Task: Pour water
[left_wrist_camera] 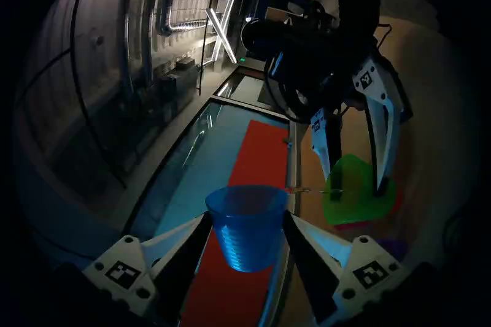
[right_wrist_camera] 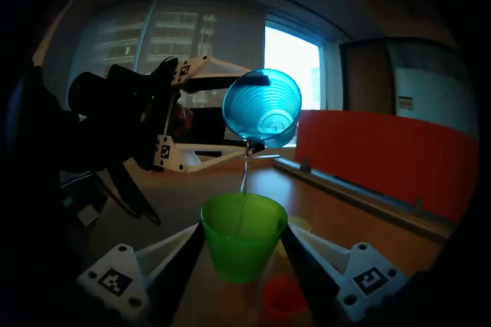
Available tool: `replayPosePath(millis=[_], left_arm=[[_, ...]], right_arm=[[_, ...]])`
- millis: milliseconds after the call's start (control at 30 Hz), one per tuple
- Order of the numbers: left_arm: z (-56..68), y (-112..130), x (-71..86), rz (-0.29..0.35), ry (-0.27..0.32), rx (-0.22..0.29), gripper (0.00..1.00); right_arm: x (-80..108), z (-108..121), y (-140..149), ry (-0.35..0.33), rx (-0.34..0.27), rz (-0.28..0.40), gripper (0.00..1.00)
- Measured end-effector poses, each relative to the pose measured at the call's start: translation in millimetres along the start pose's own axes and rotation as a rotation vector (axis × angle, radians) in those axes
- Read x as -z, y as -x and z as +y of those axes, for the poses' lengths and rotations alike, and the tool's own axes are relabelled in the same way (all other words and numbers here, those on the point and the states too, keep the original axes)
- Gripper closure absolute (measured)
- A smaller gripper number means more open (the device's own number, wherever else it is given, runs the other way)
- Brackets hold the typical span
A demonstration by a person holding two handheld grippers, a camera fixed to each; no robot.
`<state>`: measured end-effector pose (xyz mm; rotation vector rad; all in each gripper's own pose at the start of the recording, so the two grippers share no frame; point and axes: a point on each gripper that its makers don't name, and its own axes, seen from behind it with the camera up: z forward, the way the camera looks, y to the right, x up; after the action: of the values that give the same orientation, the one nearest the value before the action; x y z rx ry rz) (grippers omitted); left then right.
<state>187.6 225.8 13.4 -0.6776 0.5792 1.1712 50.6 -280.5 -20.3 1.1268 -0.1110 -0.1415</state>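
Water [right_wrist_camera: 244,183] falls as a thin, glassy thread in the middle of the right gripper view, running from the lip of the blue cup [right_wrist_camera: 262,108] down into the green cup [right_wrist_camera: 243,238] directly below it. The blue cup is translucent plastic with fine horizontal ribs, a tapered round shape tipped far over so that its open mouth faces the camera; the left gripper [right_wrist_camera: 251,110], reaching in from the upper left of the frame, clamps it between its two white fingers — one above the cup, one beneath. In the left gripper view the same cup sits at bottom centre, its ribbed wall pressed on both sides by the dark inner pads [left_wrist_camera: 193,250] of that gripper. The green cup is smooth, translucent and likewise tapered, standing upright at the bottom centre of the right gripper view, where the right gripper [right_wrist_camera: 243,232] squeezes it from both sides; whether its base touches the wooden table [right_wrist_camera: 344,210] cannot be told. The tabletop is warm brown and matt. A small orange-red cup [right_wrist_camera: 282,299] sits at the lower edge just right of the green one, and a yellow rim [right_wrist_camera: 299,224] peeks out behind the green cup. A flat red partition panel [right_wrist_camera: 393,155] crosses the right of the frame — bright window [right_wrist_camera: 291,66] panes fill the upper middle.
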Motion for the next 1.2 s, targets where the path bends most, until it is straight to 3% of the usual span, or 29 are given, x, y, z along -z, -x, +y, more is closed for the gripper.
replayPosePath(millis=[1200], left_arm=[[6.8,-4.1,-3.1,0.006,0.006,-0.101,0.17]], right_arm=[[0.5,-0.5,2.8,-0.001,-0.001,-0.002,0.11]])
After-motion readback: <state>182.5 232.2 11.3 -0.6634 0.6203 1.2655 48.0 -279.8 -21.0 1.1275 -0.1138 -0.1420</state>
